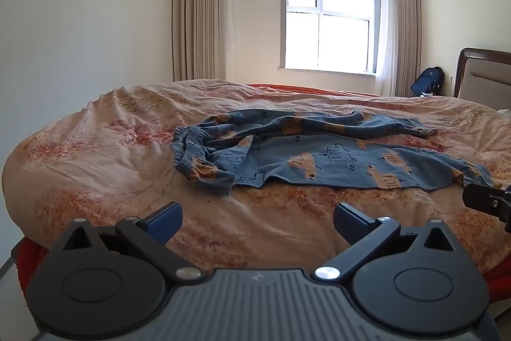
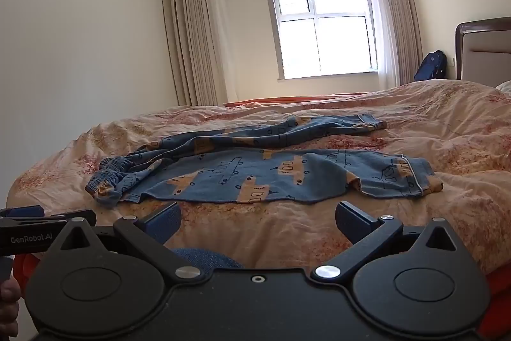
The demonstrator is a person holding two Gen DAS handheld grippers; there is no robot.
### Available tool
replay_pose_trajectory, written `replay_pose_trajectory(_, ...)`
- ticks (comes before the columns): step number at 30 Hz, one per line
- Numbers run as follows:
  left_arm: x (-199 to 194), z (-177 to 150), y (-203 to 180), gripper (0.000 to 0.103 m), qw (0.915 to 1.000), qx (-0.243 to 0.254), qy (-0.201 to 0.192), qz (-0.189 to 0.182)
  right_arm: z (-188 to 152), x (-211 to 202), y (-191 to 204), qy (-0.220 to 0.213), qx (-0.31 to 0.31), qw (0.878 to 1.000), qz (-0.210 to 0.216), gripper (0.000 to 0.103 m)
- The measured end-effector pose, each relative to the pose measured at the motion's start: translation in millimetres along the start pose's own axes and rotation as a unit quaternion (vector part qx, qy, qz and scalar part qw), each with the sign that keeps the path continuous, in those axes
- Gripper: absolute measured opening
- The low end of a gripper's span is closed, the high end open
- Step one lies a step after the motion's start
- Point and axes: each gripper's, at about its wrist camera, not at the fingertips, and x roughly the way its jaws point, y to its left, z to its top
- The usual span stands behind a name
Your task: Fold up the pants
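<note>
Blue pants (image 1: 319, 155) with an orange vehicle print lie spread and rumpled on the bed, waistband bunched at the left, legs running right. They also show in the right wrist view (image 2: 255, 174). My left gripper (image 1: 257, 222) is open and empty, held above the near bed edge, short of the waistband. My right gripper (image 2: 257, 221) is open and empty, short of the near leg. The right gripper's tip (image 1: 485, 200) shows at the left view's right edge near the leg cuff. The left gripper (image 2: 48, 222) shows at the right view's left edge.
The bed has a wrinkled pink floral cover (image 1: 95, 165) with an orange sheet under it. A headboard (image 2: 485, 50) stands at the right, a blue backpack (image 2: 431, 66) by the wall. A window (image 2: 322, 21) with curtains is behind the bed.
</note>
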Motion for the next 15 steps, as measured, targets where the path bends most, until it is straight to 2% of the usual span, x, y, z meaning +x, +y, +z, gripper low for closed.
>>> replay_pose_trajectory(15, -5.4, 1.3, 2.4, 0.103, 0.9999, -0.006, -0.008, 0.002, 1.6, -2.7, -4.9, -0.002, 0.004, 1.0, 0.001, 0.103)
